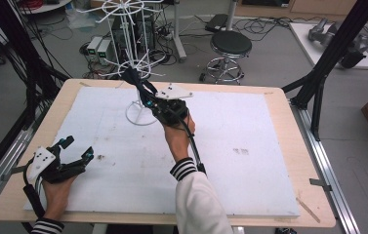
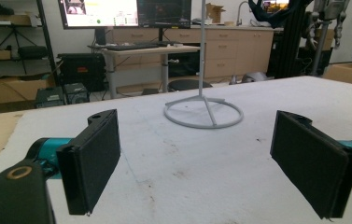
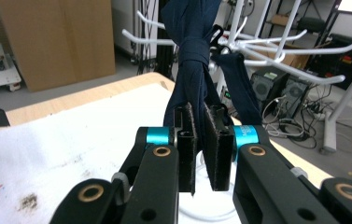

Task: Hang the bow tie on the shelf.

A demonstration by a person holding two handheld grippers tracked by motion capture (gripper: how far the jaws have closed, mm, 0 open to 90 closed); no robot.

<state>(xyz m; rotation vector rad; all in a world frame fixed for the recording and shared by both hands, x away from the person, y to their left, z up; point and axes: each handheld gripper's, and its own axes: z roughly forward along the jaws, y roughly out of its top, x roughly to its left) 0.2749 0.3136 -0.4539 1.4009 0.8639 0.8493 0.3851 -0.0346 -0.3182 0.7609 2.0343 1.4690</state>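
Observation:
A white wire rack (image 1: 132, 58) with hooked arms stands on its ring base at the back of the white board (image 1: 220, 161). A knotted dark navy cloth (image 1: 133, 78) hangs from one of its lower arms. My right gripper (image 1: 147, 97) is raised beside the rack and shut on the cloth's hanging end. In the right gripper view the cloth (image 3: 191, 70) runs down between the nearly closed pads of the gripper (image 3: 200, 140), under the rack arms (image 3: 276, 46). My left gripper (image 1: 78, 147) rests open at the board's front left. Its view (image 2: 197, 140) faces the rack base (image 2: 203, 112), with nothing between the pads.
The board lies on a wooden table (image 1: 40, 141). A black stool (image 1: 230, 44) and cables are on the floor behind the table. Black frame posts (image 1: 328, 63) rise at the right, and a metal rail (image 1: 328, 165) runs along that side.

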